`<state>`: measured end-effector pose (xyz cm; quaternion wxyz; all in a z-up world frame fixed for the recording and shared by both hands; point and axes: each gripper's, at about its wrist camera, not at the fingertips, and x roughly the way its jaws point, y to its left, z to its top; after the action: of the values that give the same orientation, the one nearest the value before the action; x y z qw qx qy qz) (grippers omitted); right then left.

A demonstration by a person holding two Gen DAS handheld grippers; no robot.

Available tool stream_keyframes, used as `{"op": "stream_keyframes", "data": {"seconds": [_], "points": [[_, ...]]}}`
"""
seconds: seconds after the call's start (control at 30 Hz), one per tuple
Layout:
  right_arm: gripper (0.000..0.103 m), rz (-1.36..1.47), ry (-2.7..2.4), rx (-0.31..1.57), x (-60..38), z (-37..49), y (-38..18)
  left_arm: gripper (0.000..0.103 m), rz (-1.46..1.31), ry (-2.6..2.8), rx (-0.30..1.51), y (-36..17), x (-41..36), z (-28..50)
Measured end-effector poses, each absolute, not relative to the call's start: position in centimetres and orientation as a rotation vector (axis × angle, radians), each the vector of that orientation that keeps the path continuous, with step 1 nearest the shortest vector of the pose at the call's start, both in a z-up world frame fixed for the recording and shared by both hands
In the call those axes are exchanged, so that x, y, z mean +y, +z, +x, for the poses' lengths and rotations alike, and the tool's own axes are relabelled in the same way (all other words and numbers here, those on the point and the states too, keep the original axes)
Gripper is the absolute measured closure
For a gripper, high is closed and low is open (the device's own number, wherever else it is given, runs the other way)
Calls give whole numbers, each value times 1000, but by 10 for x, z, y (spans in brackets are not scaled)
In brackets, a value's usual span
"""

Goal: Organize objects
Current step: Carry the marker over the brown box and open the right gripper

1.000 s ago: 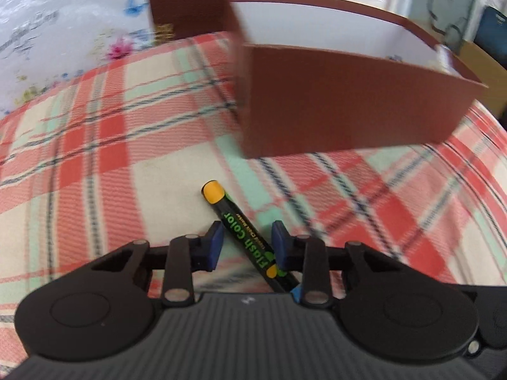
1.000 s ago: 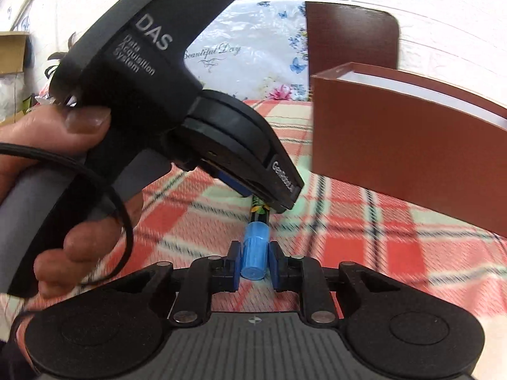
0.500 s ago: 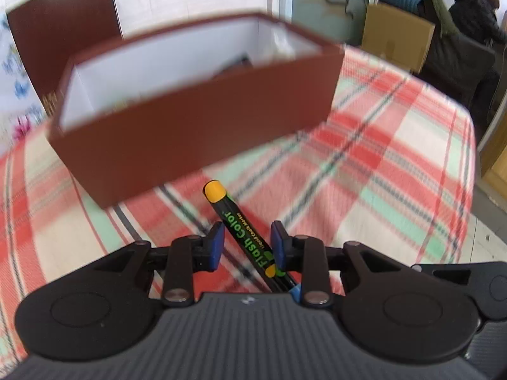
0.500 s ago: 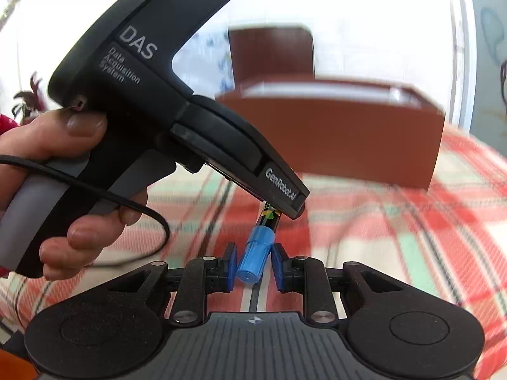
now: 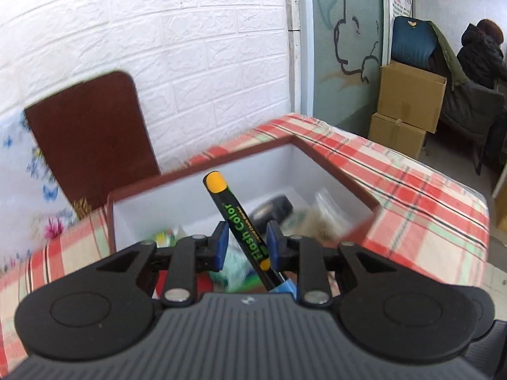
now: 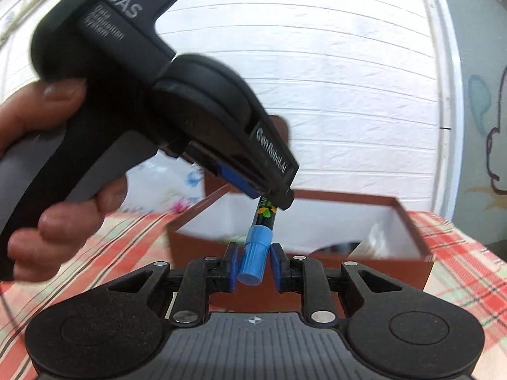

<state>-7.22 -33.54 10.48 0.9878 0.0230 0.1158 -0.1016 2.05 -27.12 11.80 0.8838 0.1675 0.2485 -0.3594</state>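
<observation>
Your left gripper (image 5: 245, 242), jaws closing on the marker (image 5: 239, 218) above the brown box (image 5: 336, 171), and right gripper (image 6: 253, 264), clamped on its blue cap (image 6: 255, 258), held something judged light, rigid, slick; mid-barrel suited best.

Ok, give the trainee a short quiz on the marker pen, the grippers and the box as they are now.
1. Pick one: the right gripper is shut on which part of the black marker pen? A) its blue cap B) its orange end C) the middle of its barrel
2. True or false: the brown box with the white inside is empty.
3. Which two words are printed in green on the marker pen's barrel?

Key: 1 A. 2 false, several items lie in the box. 3 Flash Color.
</observation>
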Motion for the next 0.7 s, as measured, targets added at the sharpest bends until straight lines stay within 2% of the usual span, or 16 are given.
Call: {"op": "stream_keyframes", "data": {"seconds": [0.13,0.27,0.33,0.4,0.47,0.7], "points": [[84,47,-249,229,-358,-52,107,75,354,-747,530,117,-294,43],[84,37,-288,295,-380,-19,96,71,397,-677,539,99,-314,70],[63,59,-320,309,-390,-8,85,71,410,-633,587,84,-320,85],[62,114,-323,294,-398,-8,82,70,400,-604,637,69,-319,96],[58,111,-317,286,-399,-8,79,59,377,-593,653,61,-314,100],[52,105,-315,273,-395,-9,76,55,371,-563,648,66,-309,96]]}}
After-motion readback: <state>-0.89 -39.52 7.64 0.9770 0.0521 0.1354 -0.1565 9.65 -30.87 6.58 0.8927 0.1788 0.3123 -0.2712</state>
